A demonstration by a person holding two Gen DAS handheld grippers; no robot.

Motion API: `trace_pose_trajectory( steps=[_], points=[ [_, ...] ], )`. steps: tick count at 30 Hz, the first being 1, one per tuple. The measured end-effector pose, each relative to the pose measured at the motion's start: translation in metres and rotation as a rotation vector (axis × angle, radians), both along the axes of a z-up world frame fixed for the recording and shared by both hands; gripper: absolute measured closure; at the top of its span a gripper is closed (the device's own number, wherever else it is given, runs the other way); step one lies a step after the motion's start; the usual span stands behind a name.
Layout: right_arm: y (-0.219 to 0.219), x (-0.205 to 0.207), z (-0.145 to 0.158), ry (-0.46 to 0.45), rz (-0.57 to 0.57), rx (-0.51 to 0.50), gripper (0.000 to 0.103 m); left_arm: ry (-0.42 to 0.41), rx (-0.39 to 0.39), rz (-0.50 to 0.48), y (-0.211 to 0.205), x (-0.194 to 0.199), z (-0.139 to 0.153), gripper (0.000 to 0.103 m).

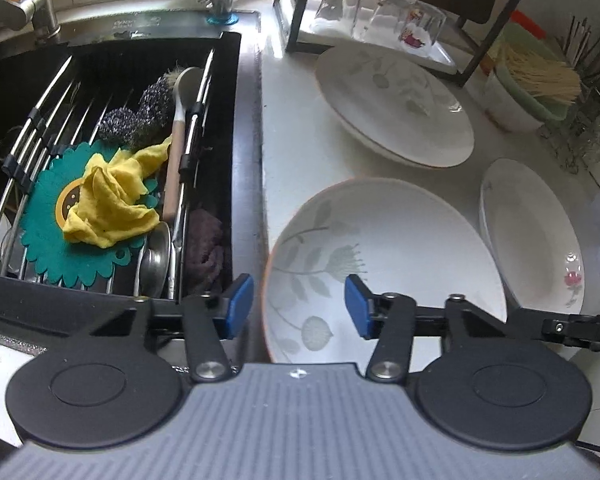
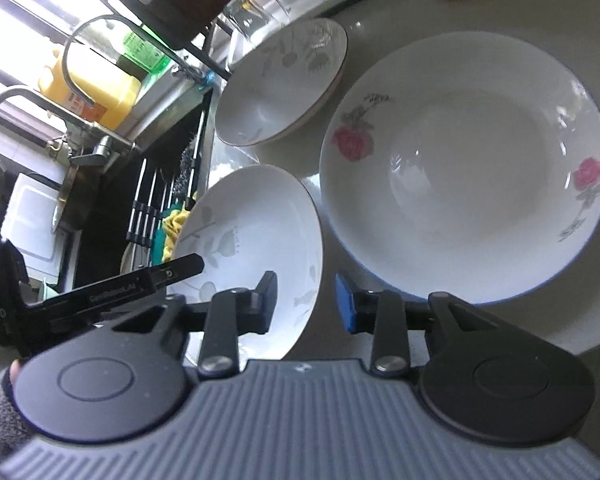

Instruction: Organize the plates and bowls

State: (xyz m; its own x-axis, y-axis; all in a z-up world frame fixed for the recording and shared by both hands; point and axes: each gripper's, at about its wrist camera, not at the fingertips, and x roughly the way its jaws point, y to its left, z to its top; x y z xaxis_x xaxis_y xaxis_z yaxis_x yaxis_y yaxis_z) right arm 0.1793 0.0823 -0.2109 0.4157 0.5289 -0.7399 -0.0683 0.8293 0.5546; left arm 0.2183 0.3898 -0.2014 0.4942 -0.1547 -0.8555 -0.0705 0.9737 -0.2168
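Three white dishes lie on the pale counter. A leaf-patterned bowl (image 1: 400, 248) is nearest; my left gripper (image 1: 299, 306) is open with its blue pads straddling the bowl's left rim. The same bowl (image 2: 260, 232) shows in the right wrist view, where my right gripper (image 2: 306, 304) is open with its jaws either side of the bowl's right rim. A second leaf-patterned dish (image 1: 392, 104) lies behind it, also in the right view (image 2: 280, 84). A rose-patterned dish (image 2: 464, 168) lies to the right, also in the left view (image 1: 532, 236).
A black sink (image 1: 112, 160) at left holds a wire rack, yellow cloth (image 1: 112, 196), steel scourers and a brush. A black-framed shelf with upturned glasses (image 1: 380, 12) stands at the back. A green basin (image 1: 532, 80) with chopsticks sits back right. A faucet (image 2: 80, 136) stands by the sink.
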Motion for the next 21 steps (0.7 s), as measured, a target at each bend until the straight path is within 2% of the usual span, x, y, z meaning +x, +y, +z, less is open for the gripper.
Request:
trace_pose_trajectory(
  steps=[4, 8, 13, 17, 21],
  points=[
    [0.005, 0.006, -0.006, 0.013, -0.006, -0.015, 0.068, 0.009, -0.02, -0.003, 0.006, 0.005, -0.008, 0.054],
    [0.007, 0.012, -0.011, 0.034, -0.009, -0.016, 0.078, 0.029, -0.03, -0.011, 0.006, 0.011, -0.016, 0.062],
    [0.009, 0.021, -0.017, 0.07, -0.02, -0.017, 0.089, 0.032, -0.024, -0.027, 0.005, 0.02, -0.018, 0.064],
    [0.015, 0.025, -0.02, 0.08, -0.007, -0.026, 0.089, 0.038, -0.003, -0.049, 0.0, 0.024, -0.016, 0.064],
    [0.013, 0.027, -0.025, 0.106, -0.018, 0.003, 0.089, 0.038, -0.019, -0.064, 0.002, 0.026, -0.016, 0.064]
  ],
)
